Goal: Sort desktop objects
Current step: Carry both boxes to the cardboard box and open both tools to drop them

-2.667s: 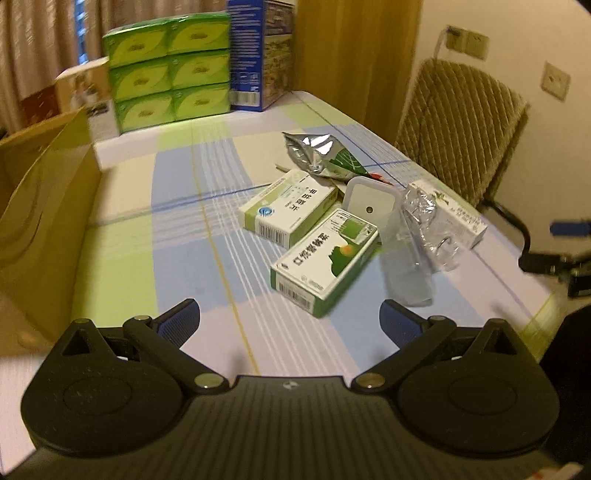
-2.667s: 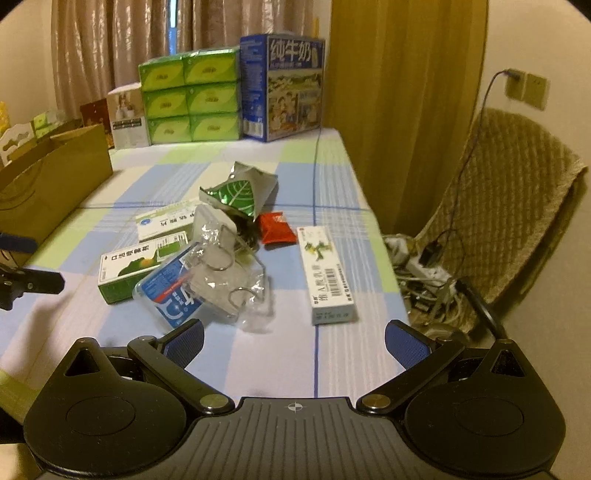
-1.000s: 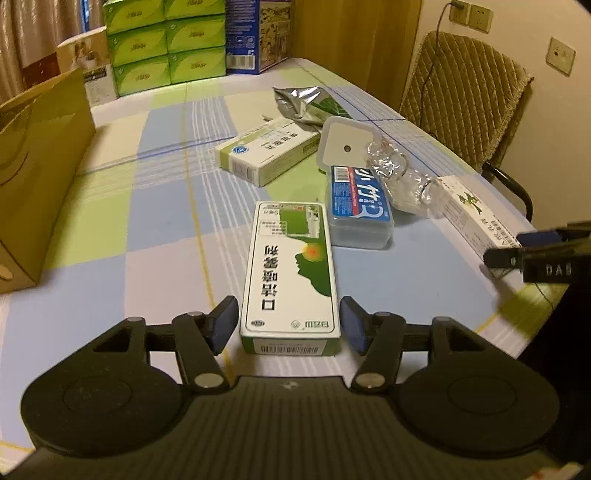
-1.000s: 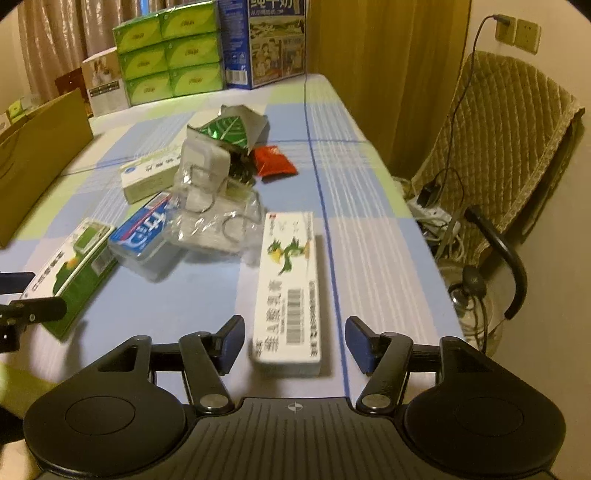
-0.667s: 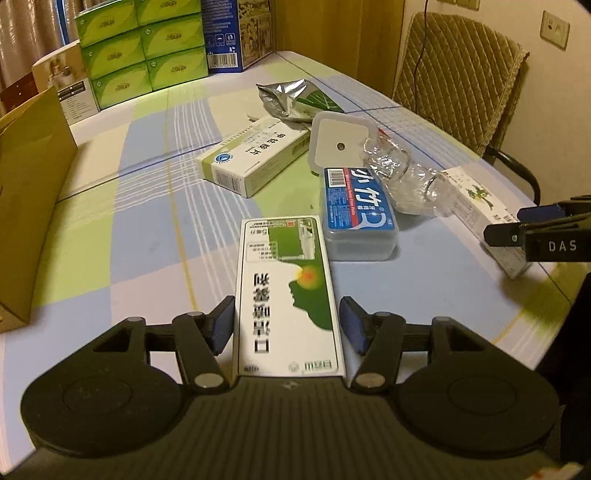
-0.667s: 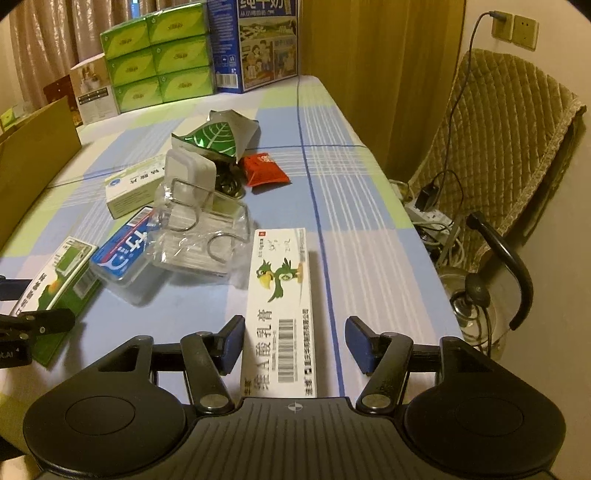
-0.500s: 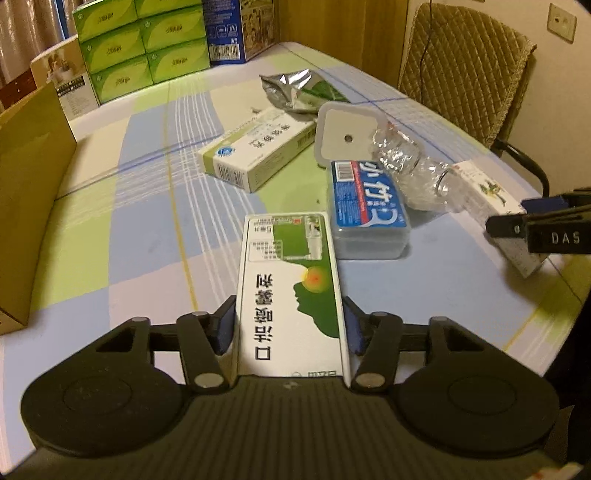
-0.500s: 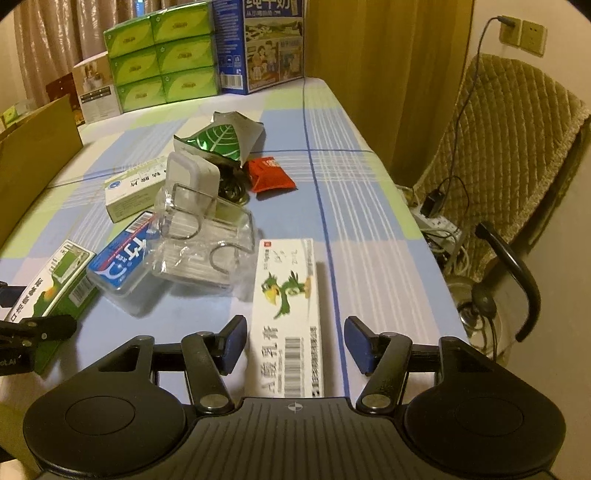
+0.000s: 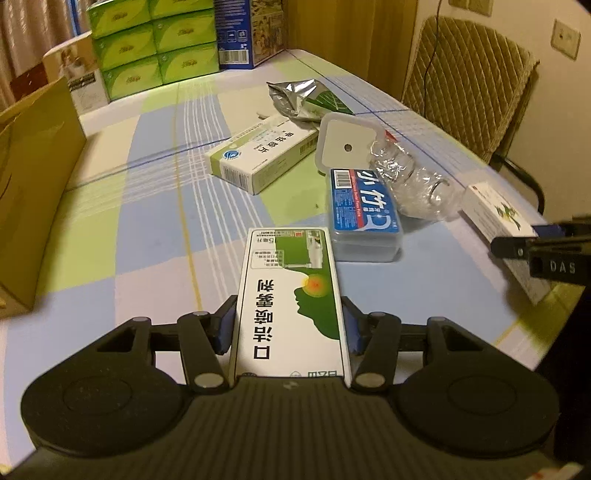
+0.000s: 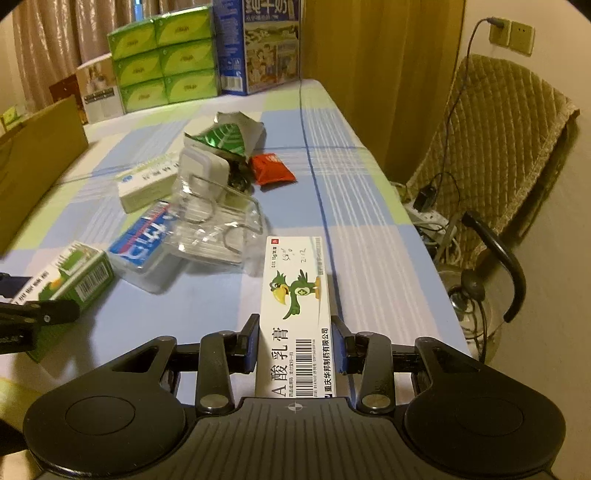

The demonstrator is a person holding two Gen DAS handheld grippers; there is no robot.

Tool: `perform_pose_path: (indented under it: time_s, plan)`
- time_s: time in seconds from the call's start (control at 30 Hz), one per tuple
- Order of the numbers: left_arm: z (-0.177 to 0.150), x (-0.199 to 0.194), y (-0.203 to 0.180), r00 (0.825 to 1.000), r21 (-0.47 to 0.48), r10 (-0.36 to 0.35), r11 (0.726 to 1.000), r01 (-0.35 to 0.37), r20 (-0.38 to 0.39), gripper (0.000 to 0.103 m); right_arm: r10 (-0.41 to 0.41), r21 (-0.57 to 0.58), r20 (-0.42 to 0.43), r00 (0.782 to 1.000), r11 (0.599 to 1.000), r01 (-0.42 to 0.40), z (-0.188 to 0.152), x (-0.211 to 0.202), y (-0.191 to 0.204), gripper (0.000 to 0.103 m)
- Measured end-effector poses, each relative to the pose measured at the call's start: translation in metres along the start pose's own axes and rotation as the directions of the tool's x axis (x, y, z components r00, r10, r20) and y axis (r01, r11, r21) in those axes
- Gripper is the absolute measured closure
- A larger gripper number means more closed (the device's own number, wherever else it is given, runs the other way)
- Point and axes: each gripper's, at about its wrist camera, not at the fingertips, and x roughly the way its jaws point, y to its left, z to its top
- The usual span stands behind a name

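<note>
My left gripper (image 9: 288, 325) is shut on a green and white medicine box (image 9: 290, 295), its pads pressed on both long sides. My right gripper (image 10: 297, 345) is shut on a white ointment box with a green bird (image 10: 295, 314). The green box also shows in the right wrist view (image 10: 70, 275), the ointment box in the left wrist view (image 9: 498, 218). On the checked tablecloth lie a blue-labelled clear case (image 9: 364, 218), a white and green medicine box (image 9: 262, 155), a white square lid (image 9: 347, 146), crumpled clear plastic (image 9: 410, 181), a silver-green foil bag (image 9: 306, 99) and a red packet (image 10: 271, 168).
A brown cardboard box (image 9: 33, 177) stands at the table's left edge. Stacked green tissue packs (image 9: 155, 44) and a blue milk carton box (image 9: 247, 29) stand at the far end. A quilted chair (image 10: 491, 177) sits past the right edge, with cables on the floor.
Both grippers went from open and apart from the boxes to straddling them, then shut on them. The left closed on the green box, the right on the ointment box.
</note>
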Motion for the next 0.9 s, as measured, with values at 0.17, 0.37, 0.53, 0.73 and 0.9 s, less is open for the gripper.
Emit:
perform_pose_path:
  time_s: [0.17, 0.37, 0.53, 0.73, 0.9]
  plan:
    - [-0.002, -0.017, 0.004, 1.000, -0.027, -0.007, 1.000, 0.008, 0.016, 0.052, 0.042, -0.010, 0.059, 0.997, 0.999, -0.042, 0.021, -0.021, 0.015, 0.068]
    - [0.008, -0.043, 0.024, 0.998, -0.046, 0.018, 0.999, -0.015, 0.066, 0.052, 0.123, -0.070, 0.103, 0.987, 0.991, -0.116, 0.048, -0.031, 0.057, 0.068]
    - [0.008, -0.061, 0.052, 0.995, -0.078, 0.052, 0.996, -0.045, 0.089, 0.052, 0.187, -0.125, 0.116, 0.976, 0.977, -0.172, 0.063, -0.032, 0.096, 0.068]
    - [0.015, -0.096, 0.096, 0.984, -0.134, 0.096, 0.988, -0.076, 0.150, 0.052, 0.296, -0.197, 0.145, 0.944, 0.944, -0.266, 0.102, -0.034, 0.155, 0.068]
    - [0.033, -0.136, 0.150, 0.956, -0.177, 0.188, 0.973, -0.150, 0.224, 0.052, 0.412, -0.269, 0.161, 0.897, 0.893, -0.361, 0.146, -0.033, 0.224, 0.068]
